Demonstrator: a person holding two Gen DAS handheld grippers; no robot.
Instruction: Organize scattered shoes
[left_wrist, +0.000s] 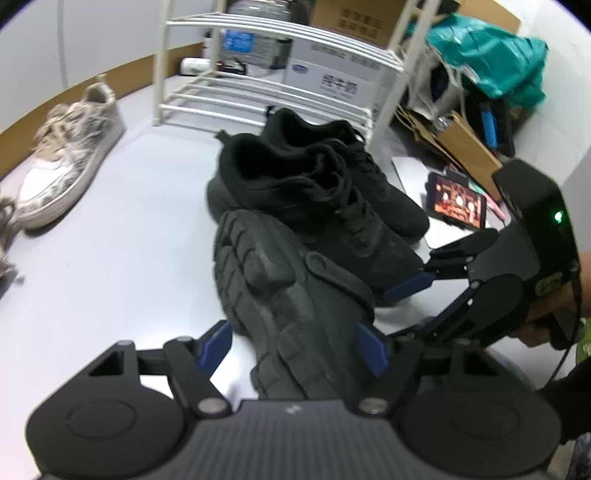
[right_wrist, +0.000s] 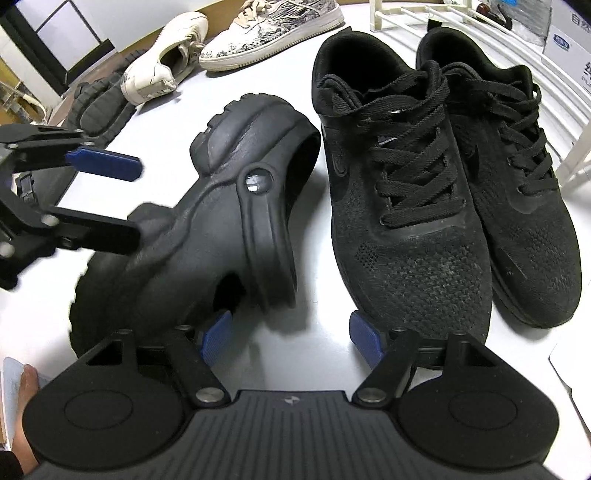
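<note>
Right now the step in hand is gathering the black clog (left_wrist: 280, 295). It lies tipped on its side between the wide-spread left tongs (left_wrist: 295, 341), whose blue pads look just clear of it. Beyond them, the paired black sneakers (left_wrist: 325, 192) sit before the white rack (left_wrist: 273, 70). The right tongs (right_wrist: 291, 338) stand open and empty just beside the clog's strap. Next the left tongs likely need to close on the clog.
</note>
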